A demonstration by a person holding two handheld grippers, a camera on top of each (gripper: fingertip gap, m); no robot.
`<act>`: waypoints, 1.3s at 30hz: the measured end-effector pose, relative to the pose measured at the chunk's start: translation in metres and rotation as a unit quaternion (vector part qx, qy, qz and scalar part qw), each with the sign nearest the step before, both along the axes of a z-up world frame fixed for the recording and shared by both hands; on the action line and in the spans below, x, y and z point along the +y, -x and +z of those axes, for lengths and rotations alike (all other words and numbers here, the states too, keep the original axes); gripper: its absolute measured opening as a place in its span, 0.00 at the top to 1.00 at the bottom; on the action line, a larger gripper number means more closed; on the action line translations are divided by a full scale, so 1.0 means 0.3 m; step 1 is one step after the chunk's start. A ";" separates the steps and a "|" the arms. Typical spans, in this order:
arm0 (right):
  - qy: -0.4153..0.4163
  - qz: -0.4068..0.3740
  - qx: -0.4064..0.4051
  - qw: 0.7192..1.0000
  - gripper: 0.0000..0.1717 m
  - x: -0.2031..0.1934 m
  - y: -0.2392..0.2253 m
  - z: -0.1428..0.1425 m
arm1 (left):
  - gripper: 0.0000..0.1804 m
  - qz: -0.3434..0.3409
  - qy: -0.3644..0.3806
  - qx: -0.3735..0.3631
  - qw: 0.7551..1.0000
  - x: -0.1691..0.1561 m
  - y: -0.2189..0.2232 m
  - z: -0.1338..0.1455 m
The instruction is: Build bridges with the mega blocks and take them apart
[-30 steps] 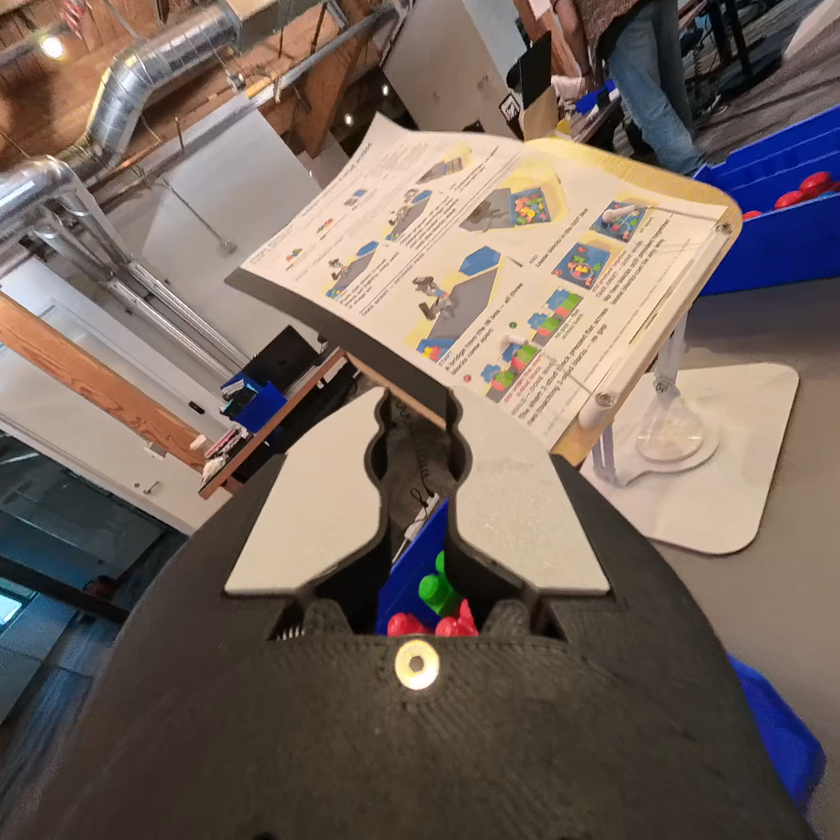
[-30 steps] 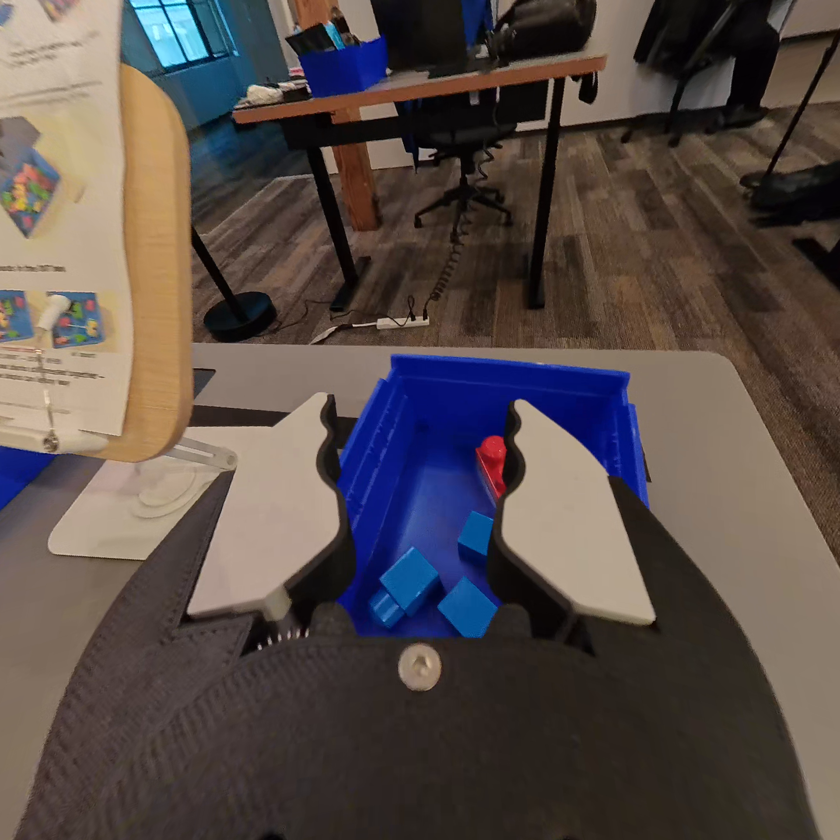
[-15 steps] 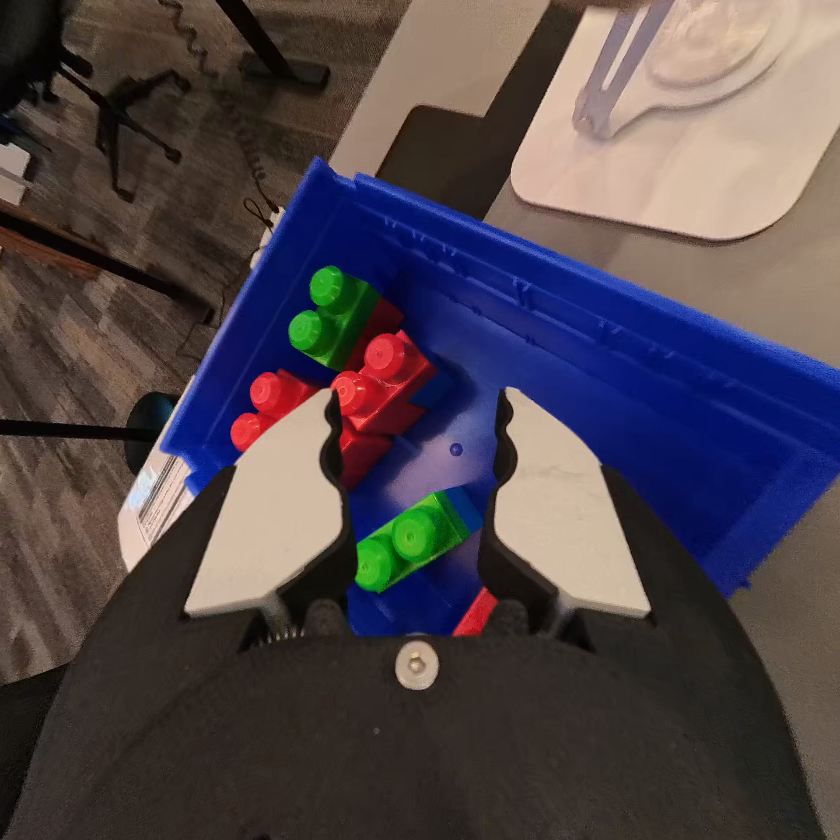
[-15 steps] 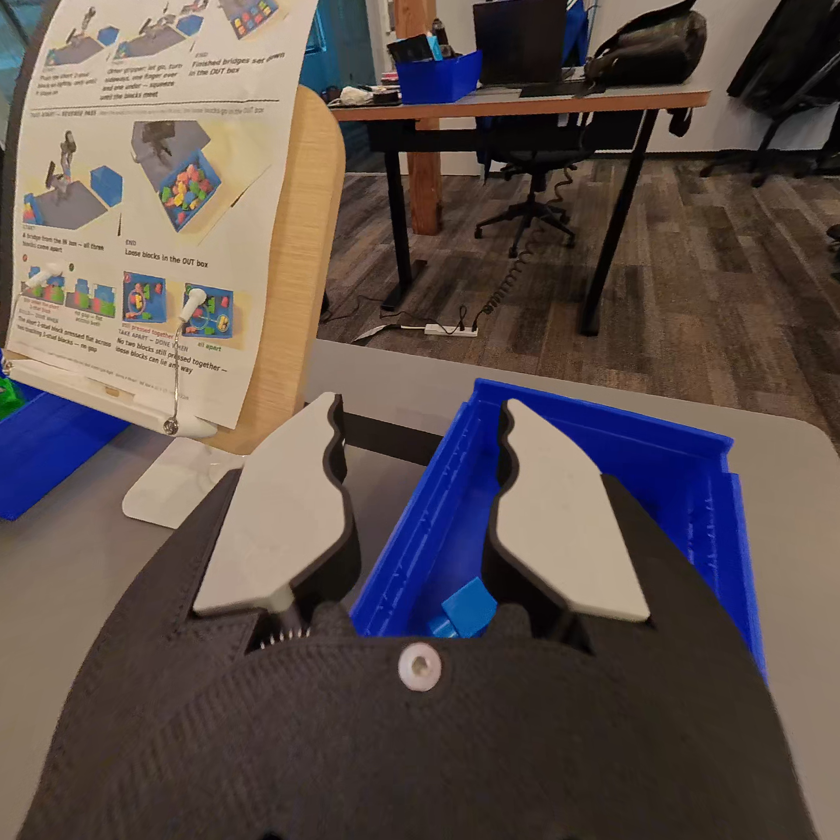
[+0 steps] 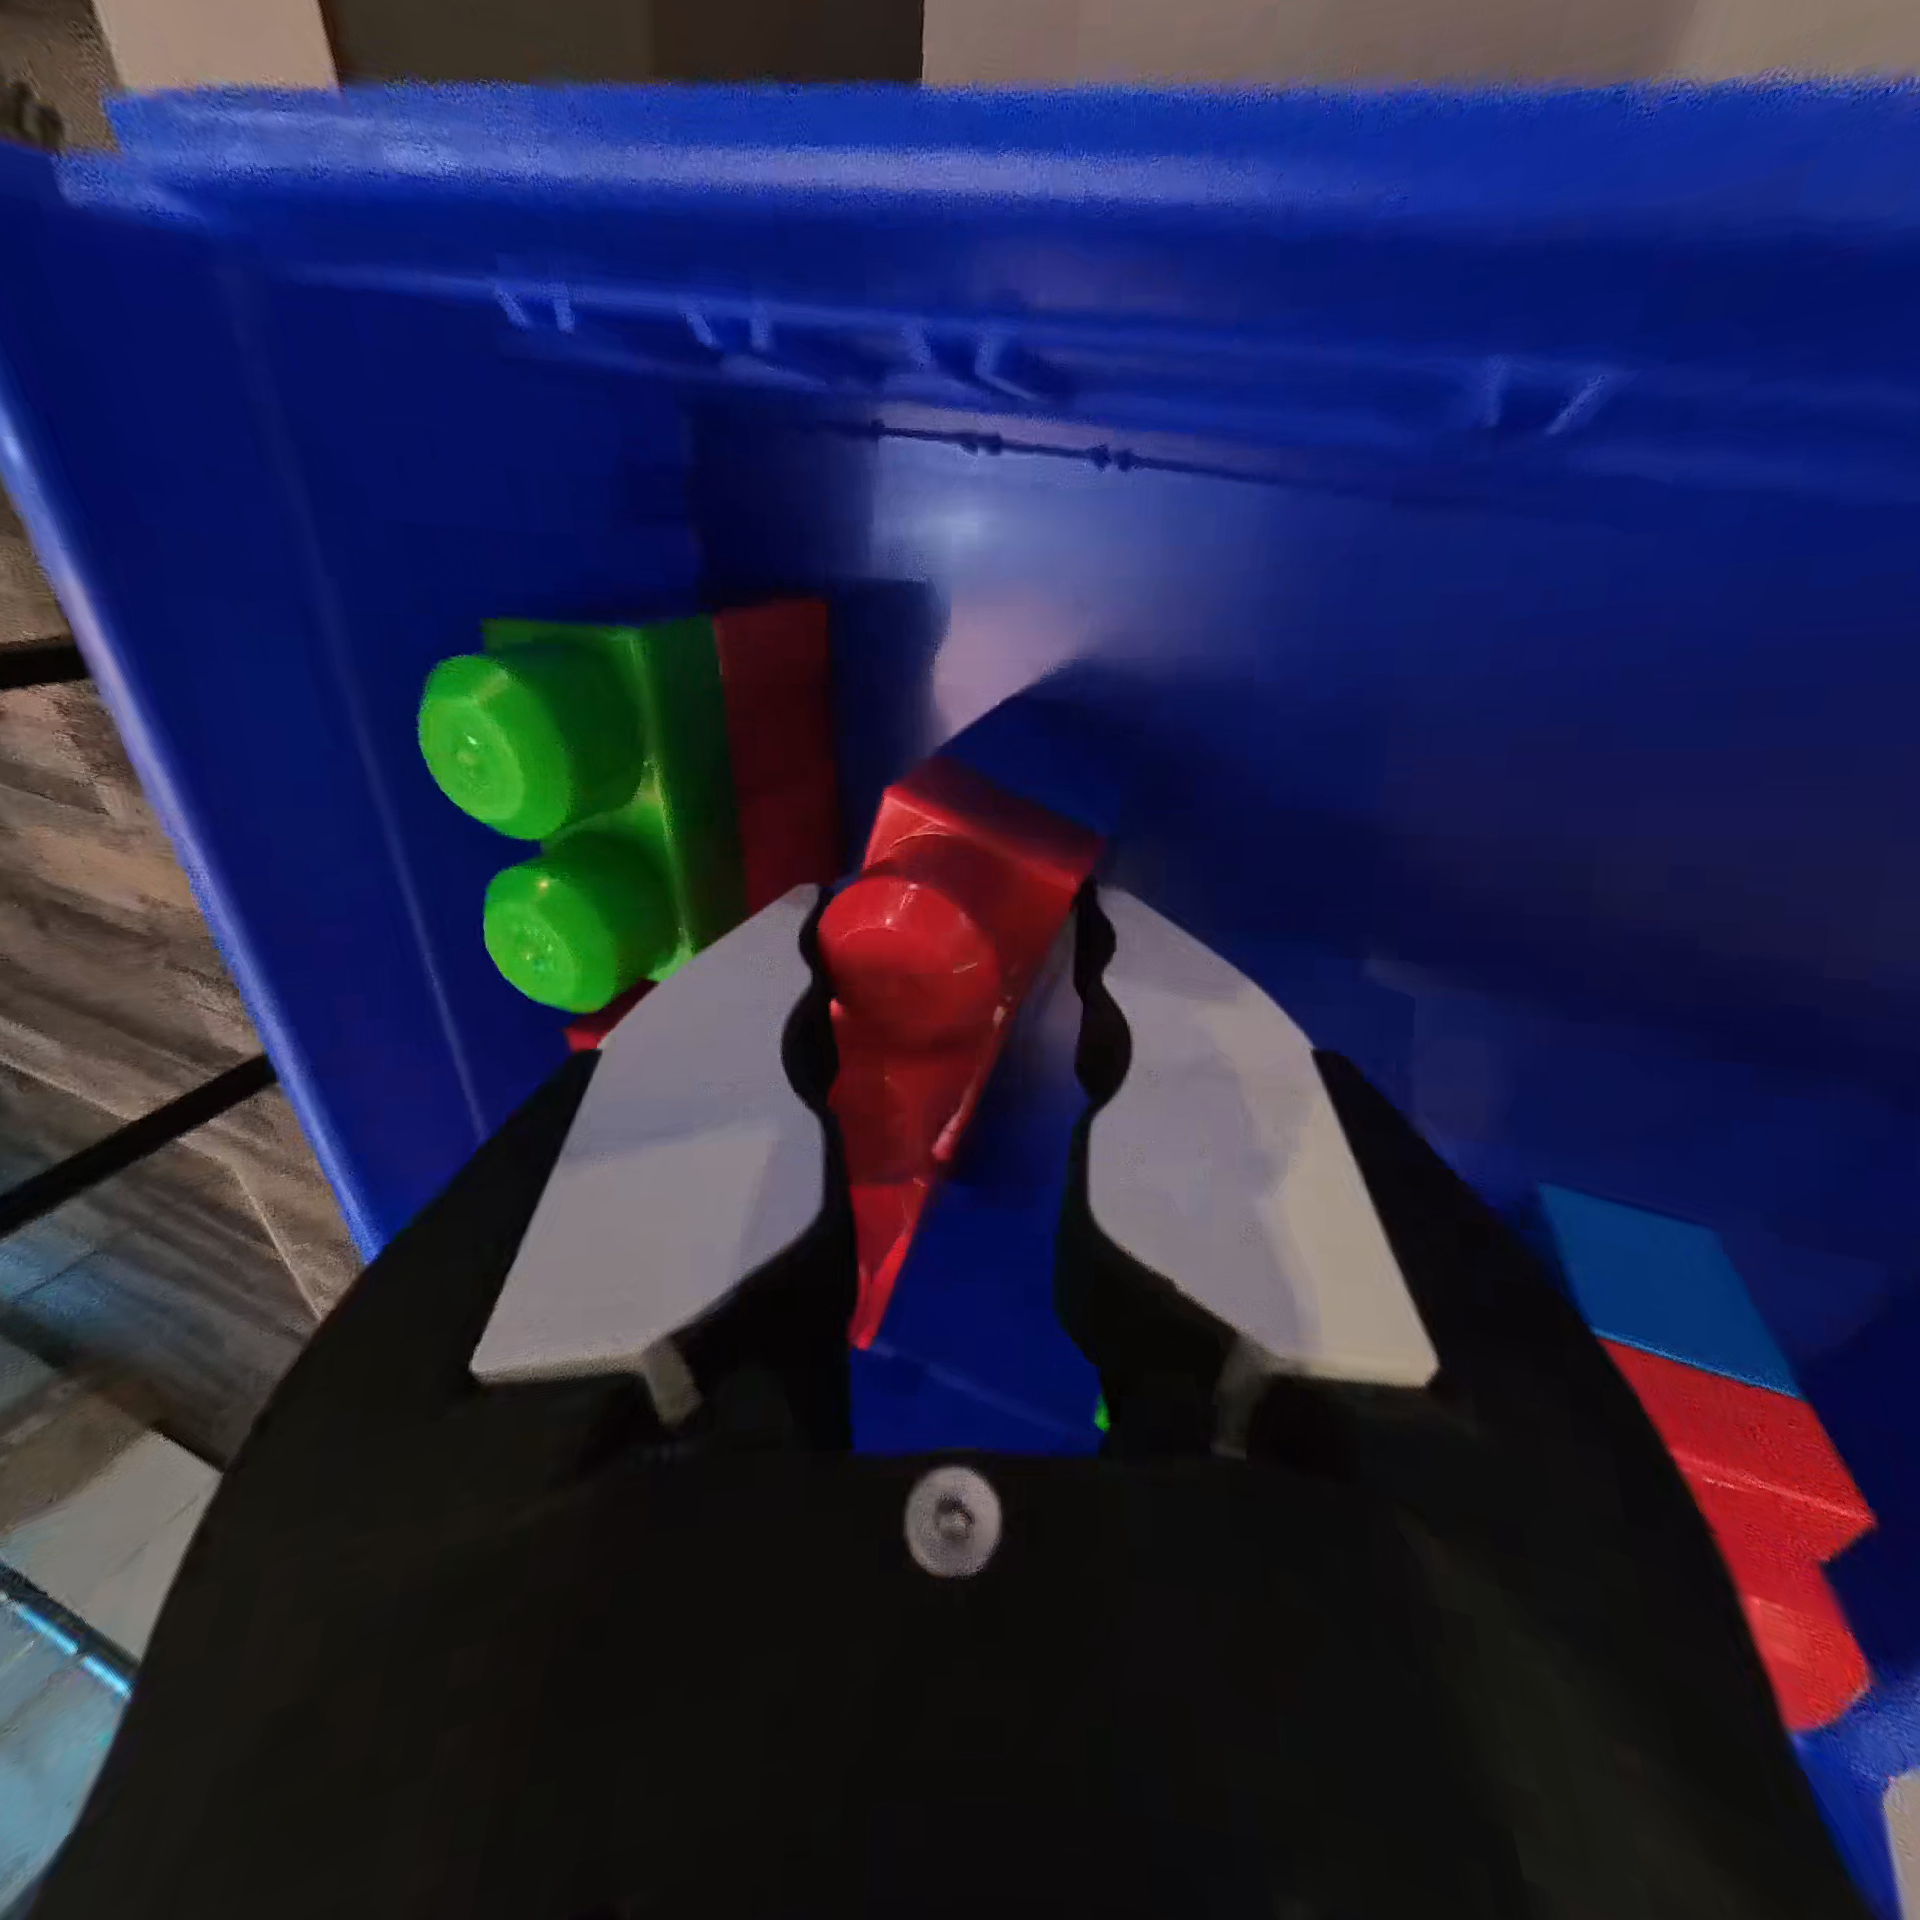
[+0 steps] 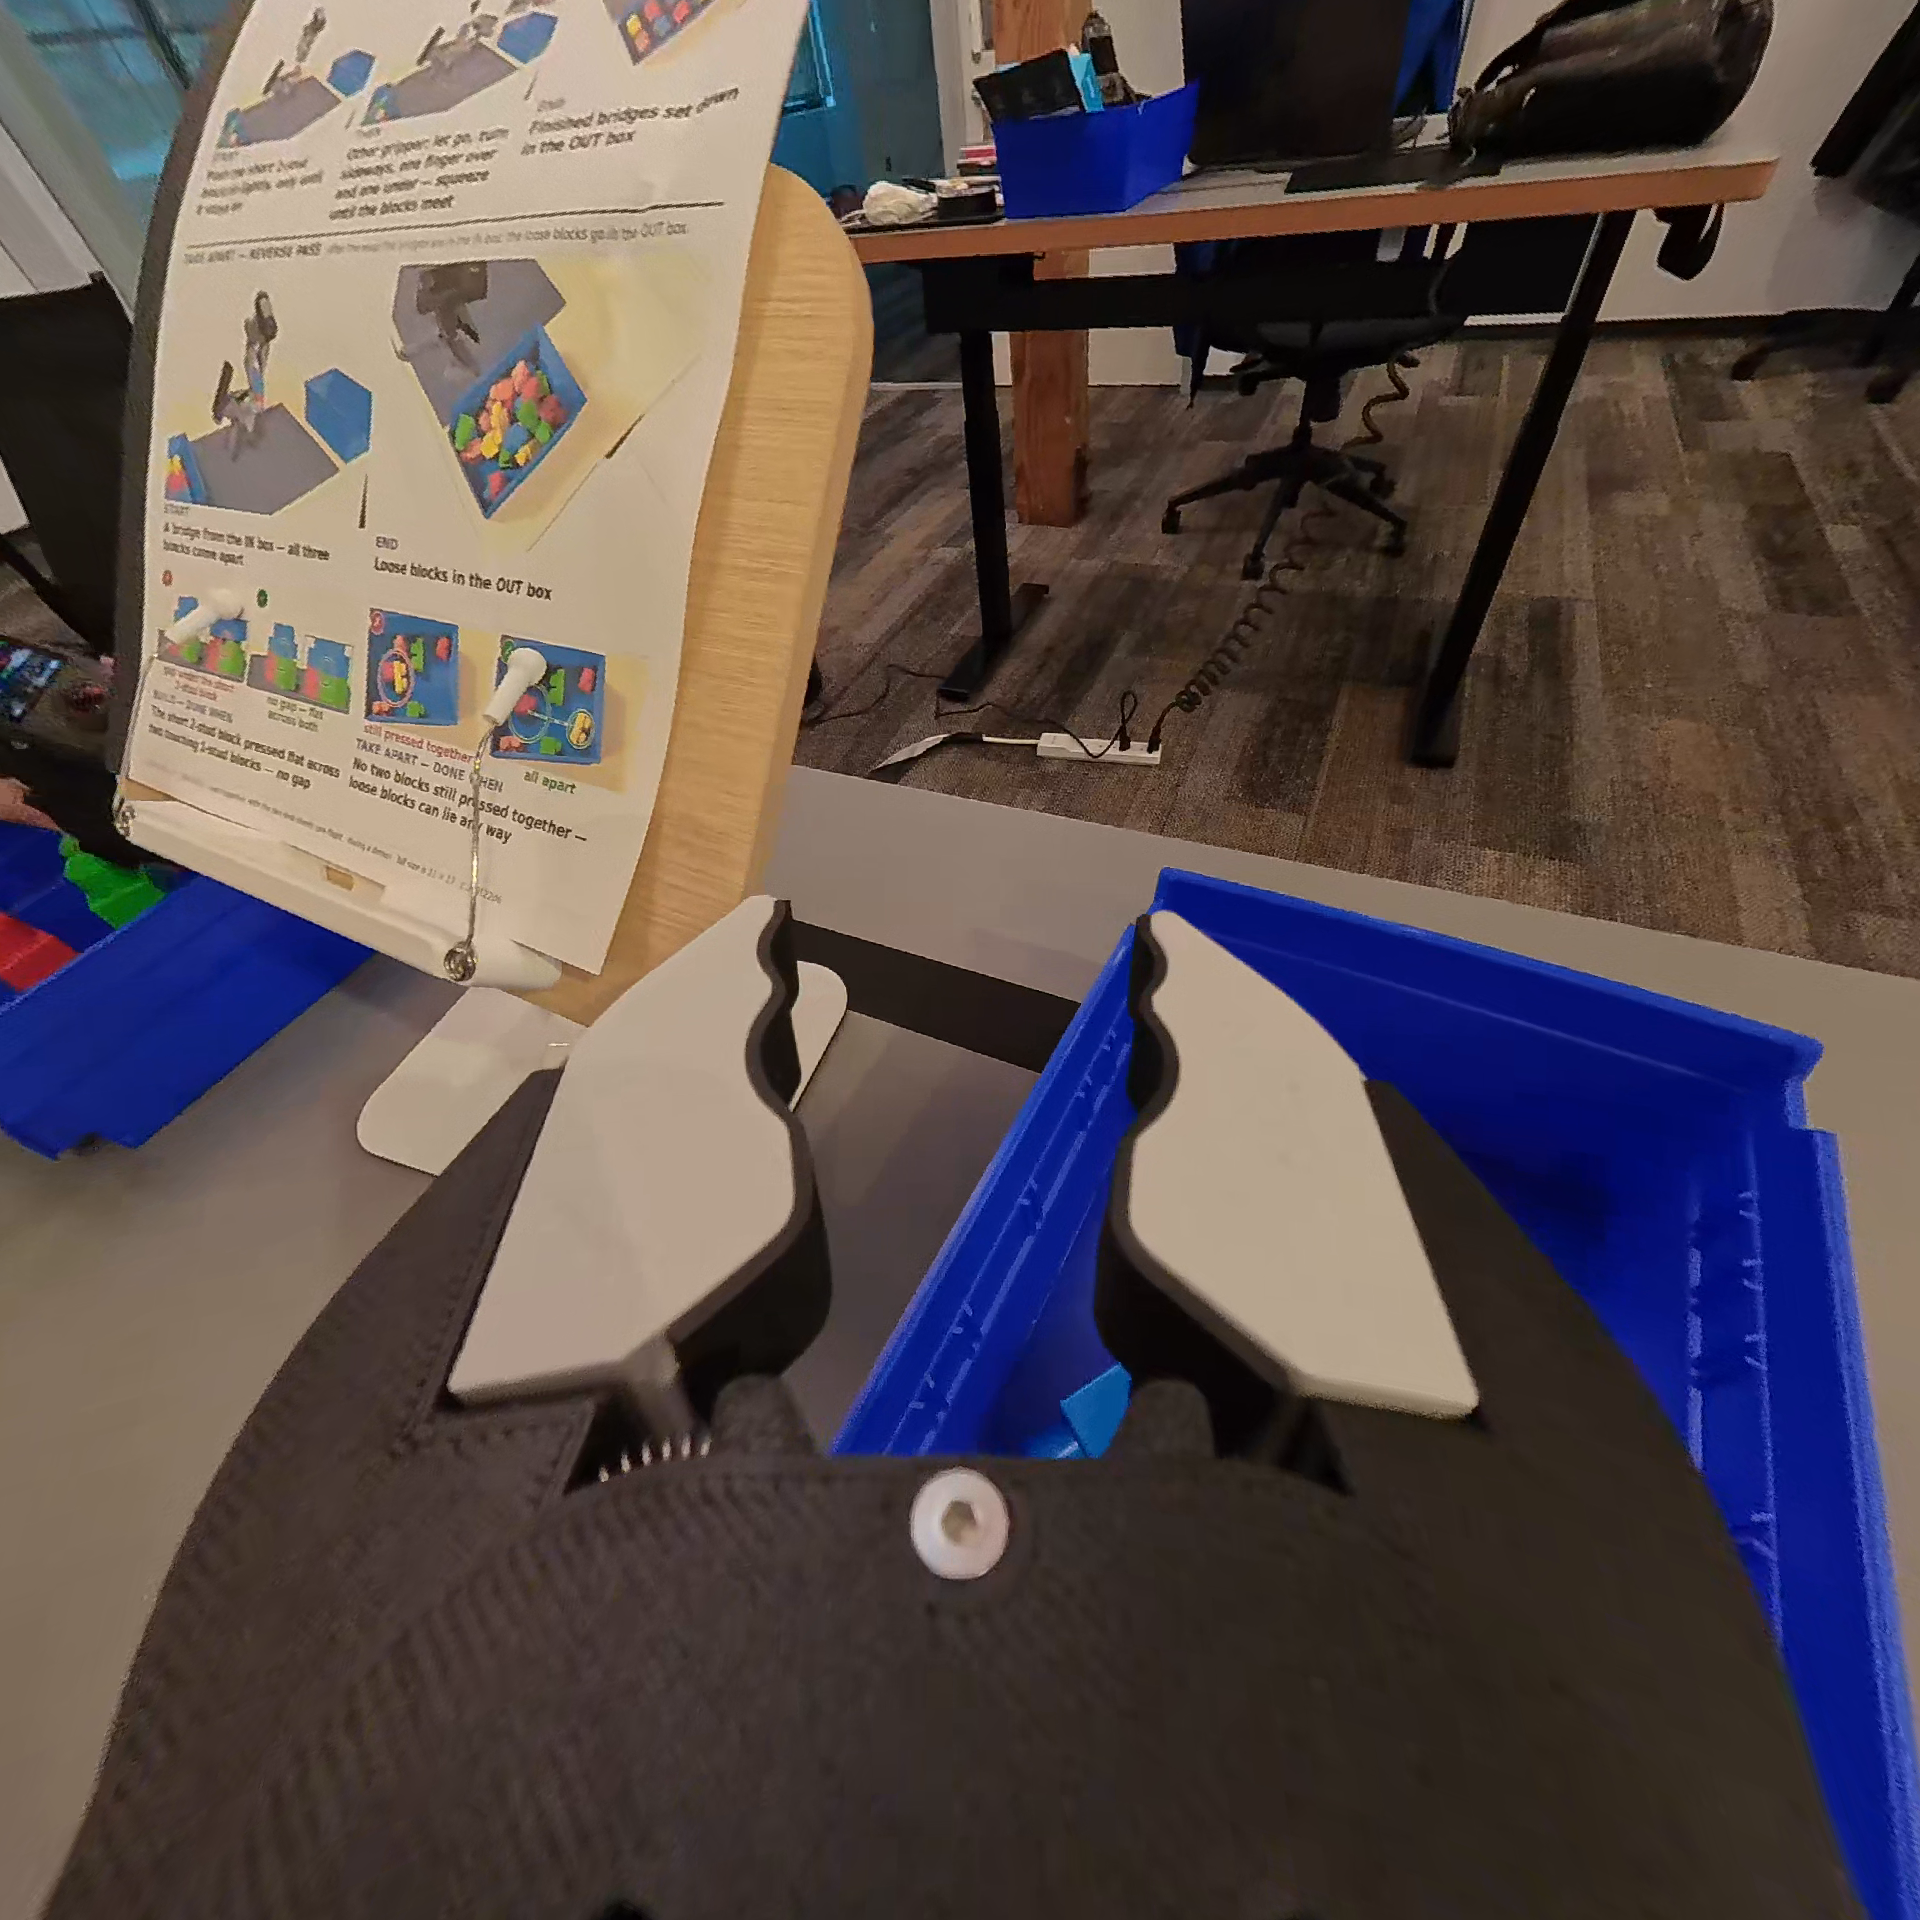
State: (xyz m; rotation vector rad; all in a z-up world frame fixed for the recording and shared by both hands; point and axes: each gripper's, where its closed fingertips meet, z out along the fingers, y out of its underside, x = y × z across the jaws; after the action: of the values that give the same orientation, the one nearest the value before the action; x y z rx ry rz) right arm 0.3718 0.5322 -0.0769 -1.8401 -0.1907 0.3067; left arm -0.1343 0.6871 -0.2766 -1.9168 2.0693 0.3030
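Change: your left gripper (image 5: 945, 925), which half a second ago hung above the left bin (image 5: 935, 239) with its jaws spread over loose blocks, is now low inside it, and the jaws have narrowed around a red block (image 5: 935, 935).
Left grip: the left finger (image 5: 686, 1101) lies against the red stud and the right finger (image 5: 1226, 1122) meets the block's far corner. I judge this a closing grasp on the red block; how firmly it presses is hard to tell.
Right grip: your right gripper (image 6: 961, 956) is released, with nothing between its fingers. It hangs over the near edge of the right bin (image 6: 1558, 1039), much as it did half a second ago.
Task things: a green block (image 5: 582, 810) joined to a red one stands against the bin's left wall, just beside your left finger. More red and blue blocks (image 5: 1714, 1455) lie at lower right.
Meaning: the first pick looks under way. No bridge stands on the table (image 6: 187, 1299) yet.
Hidden: the left view is blurred by motion, and the gripper body covers the bin floor beneath it. The red block's lower part is cut off, so whether it is joined to another piece is unclear. In the right view only a sliver of a blue block (image 6: 1096, 1403) shows.
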 end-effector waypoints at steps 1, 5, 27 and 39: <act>-0.004 0.004 -0.006 1.000 0.64 -0.005 0.011 0.009 | 0.77 -0.002 0.007 -0.005 1.000 -0.007 -0.005 0.005; -0.060 0.061 -0.044 0.995 0.67 -0.060 0.142 0.121 | 0.78 0.028 -0.005 -0.061 0.998 -0.030 0.009 0.133; -0.076 0.314 -0.213 0.922 0.80 -0.202 0.928 -0.016 | 0.76 -0.167 -0.006 -0.361 0.918 -0.702 -0.728 0.731; -0.184 0.390 0.187 0.883 0.79 -0.215 0.886 0.149 | 0.65 -0.105 0.205 -0.679 0.696 -0.697 -0.798 0.832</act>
State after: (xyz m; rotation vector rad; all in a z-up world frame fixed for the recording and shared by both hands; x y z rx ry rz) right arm 0.1060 0.4677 -0.0323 -1.2184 -0.6732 1.0991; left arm 0.1050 0.4780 -0.0269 -1.2065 1.2033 -1.3343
